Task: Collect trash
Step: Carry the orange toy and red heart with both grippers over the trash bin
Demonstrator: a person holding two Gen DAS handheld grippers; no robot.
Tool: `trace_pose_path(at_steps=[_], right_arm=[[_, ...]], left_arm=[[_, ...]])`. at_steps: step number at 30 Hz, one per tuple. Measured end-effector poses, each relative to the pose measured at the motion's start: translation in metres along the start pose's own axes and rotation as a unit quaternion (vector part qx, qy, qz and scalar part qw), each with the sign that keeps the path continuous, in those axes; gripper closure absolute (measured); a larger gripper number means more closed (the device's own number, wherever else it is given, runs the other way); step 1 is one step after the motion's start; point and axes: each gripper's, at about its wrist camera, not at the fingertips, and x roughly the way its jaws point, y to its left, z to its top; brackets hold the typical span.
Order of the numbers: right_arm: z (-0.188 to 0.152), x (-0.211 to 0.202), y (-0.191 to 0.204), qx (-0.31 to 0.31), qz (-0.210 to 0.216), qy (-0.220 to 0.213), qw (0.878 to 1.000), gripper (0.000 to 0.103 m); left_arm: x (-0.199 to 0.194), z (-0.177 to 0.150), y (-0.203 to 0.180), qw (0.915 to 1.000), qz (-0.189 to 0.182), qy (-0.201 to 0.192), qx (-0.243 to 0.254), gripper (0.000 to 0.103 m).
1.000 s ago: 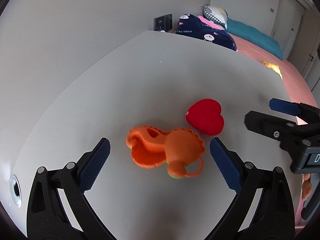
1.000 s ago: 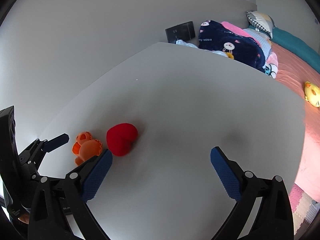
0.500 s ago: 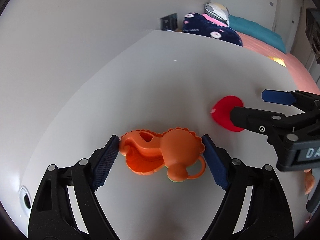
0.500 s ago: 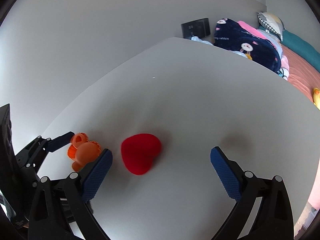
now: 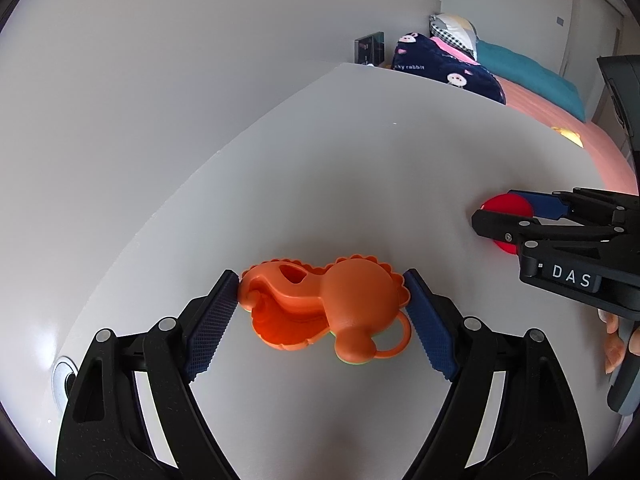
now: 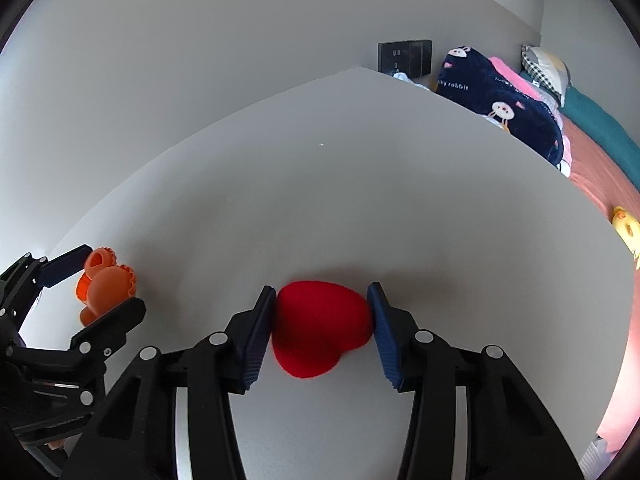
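Observation:
An orange plastic toy (image 5: 324, 304) lies on the white table (image 5: 360, 168). My left gripper (image 5: 322, 300) is shut on it, both blue pads touching its sides. A red heart-shaped cushion (image 6: 320, 326) lies to its right. My right gripper (image 6: 322, 316) is shut on the heart, pads against both sides. In the left wrist view the right gripper (image 5: 516, 212) covers most of the red heart (image 5: 506, 202). In the right wrist view the orange toy (image 6: 104, 286) sits between the left gripper's fingers (image 6: 66, 268) at far left.
The table meets a grey wall at left and back. A bed with a navy blanket (image 6: 504, 104), pillows and a yellow toy (image 6: 626, 224) lies beyond the table's right edge. A dark wall socket (image 6: 404, 56) is behind the far corner.
Both grippers moved forward and closed. The left one closed on the orange toy. The right one shifted over to the red heart and closed on it.

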Motion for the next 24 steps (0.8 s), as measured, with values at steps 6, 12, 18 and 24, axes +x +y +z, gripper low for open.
trace_pose_path(at_steps=[6,12,18,24], right_arm=[[-0.002,-0.012,-0.007,0.008,0.006,-0.006,1.0,0.054],[-0.008,-0.039,-0.016,0.014,0.005,-0.02,1.0,0.054],[-0.021,-0.067,-0.028,0.019,0.001,-0.03,0.999,0.054],[-0.037,-0.09,-0.041,0.025,-0.002,-0.039,0.999,0.054]], left_arm=[[-0.01,0.0,-0.006,1.0,-0.005,-0.008,0.0,0.023],[-0.027,-0.002,-0.02,0.9997,-0.012,-0.019,-0.002,0.023],[-0.047,-0.008,-0.04,0.9993,-0.021,-0.03,-0.002,0.023],[-0.062,-0.014,-0.056,0.9989,-0.027,-0.037,-0.003,0.023]])
